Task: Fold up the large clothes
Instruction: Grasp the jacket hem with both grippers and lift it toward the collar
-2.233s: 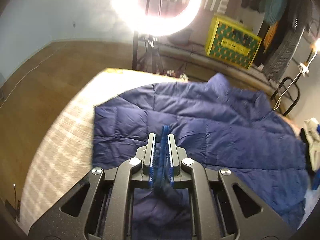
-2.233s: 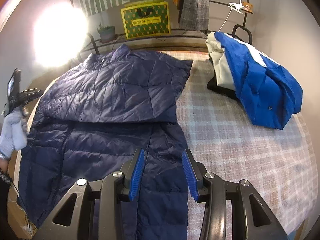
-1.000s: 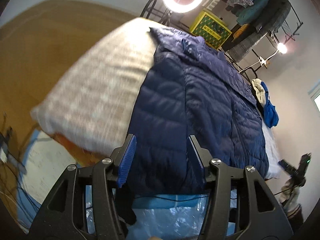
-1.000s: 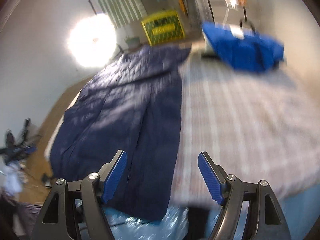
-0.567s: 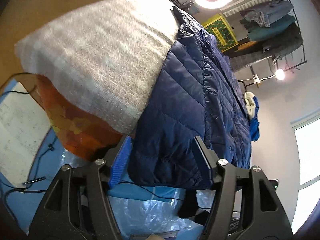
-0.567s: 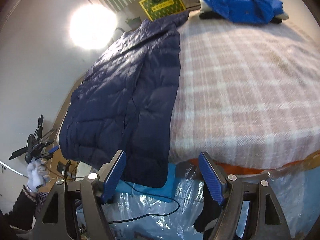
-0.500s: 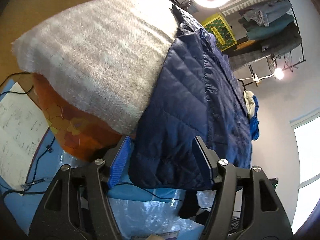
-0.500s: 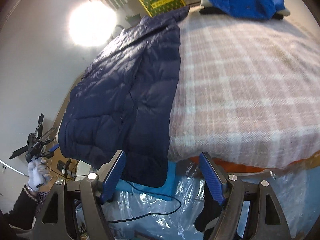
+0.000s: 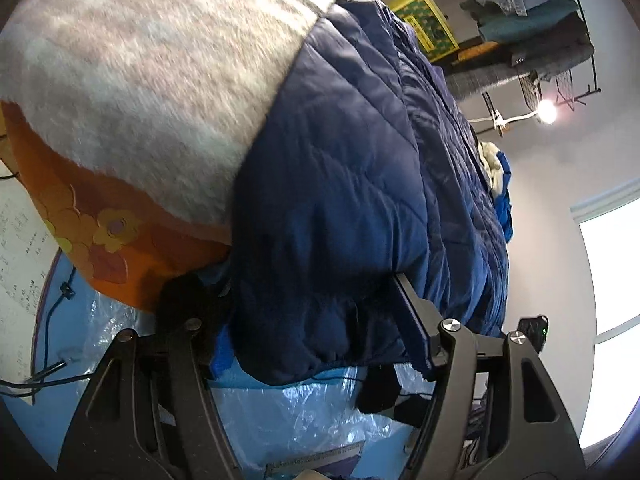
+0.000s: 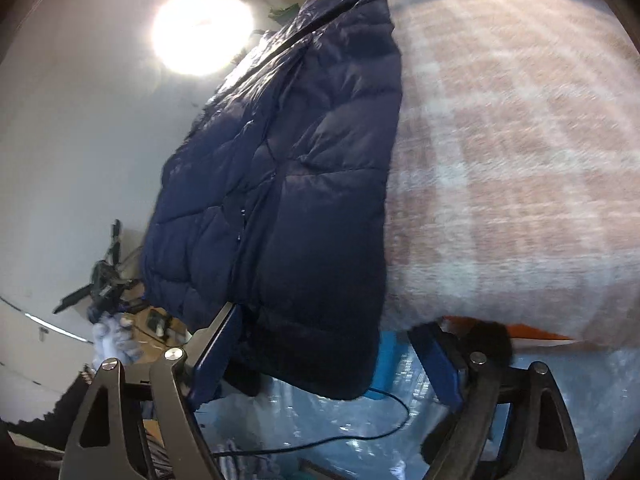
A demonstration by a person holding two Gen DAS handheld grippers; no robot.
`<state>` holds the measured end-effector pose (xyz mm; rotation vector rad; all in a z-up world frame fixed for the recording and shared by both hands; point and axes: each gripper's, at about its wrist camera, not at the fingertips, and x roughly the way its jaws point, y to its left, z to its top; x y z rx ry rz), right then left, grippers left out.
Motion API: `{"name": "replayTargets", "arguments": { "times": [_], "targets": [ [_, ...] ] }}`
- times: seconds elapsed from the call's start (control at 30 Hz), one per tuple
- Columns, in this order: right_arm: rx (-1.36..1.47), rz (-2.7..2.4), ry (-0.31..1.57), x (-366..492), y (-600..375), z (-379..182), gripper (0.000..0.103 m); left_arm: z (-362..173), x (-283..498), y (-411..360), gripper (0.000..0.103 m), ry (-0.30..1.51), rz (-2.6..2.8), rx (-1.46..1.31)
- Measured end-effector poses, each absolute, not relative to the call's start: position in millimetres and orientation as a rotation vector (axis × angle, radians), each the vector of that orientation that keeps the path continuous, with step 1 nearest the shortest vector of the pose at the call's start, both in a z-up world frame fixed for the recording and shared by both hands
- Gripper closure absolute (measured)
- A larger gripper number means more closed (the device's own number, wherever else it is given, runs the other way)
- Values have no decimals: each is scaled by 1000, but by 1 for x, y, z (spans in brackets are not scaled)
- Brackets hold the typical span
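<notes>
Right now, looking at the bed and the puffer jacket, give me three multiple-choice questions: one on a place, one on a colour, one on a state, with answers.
1. Where does the hem of the navy puffer jacket lie?
A. Hanging over the edge of the bed
B. Folded at the middle of the plaid blanket
C. On the clothes rack

2. What colour is the garment lying at the far end of the bed?
A. Red
B. Bright blue and white
C. Black

3. How stands the left hand-held gripper?
A. Shut on nothing
B. Open, with the jacket hem between its fingers
C. Open, far above the jacket

Answers: 1 A, the hem droops past the plaid blanket toward the floor. 2 B, the blue and white garment shows beyond the jacket. 3 B, the fingers stand apart on either side of the hem, not yet pressing it.
</notes>
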<state>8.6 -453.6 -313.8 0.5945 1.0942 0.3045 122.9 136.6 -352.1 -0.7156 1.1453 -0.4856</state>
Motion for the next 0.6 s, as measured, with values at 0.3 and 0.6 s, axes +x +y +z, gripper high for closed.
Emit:
{"name": "replayTargets", "arguments": {
  "times": [0.3, 0.6],
  "targets": [
    [650, 473, 1096, 21, -437, -309, 72, -330, 106, 132, 93, 1144, -510, -657],
    [685, 496, 1010, 20, -438, -272, 93, -267, 93, 134, 98, 989, -526, -669]
  ]
}}
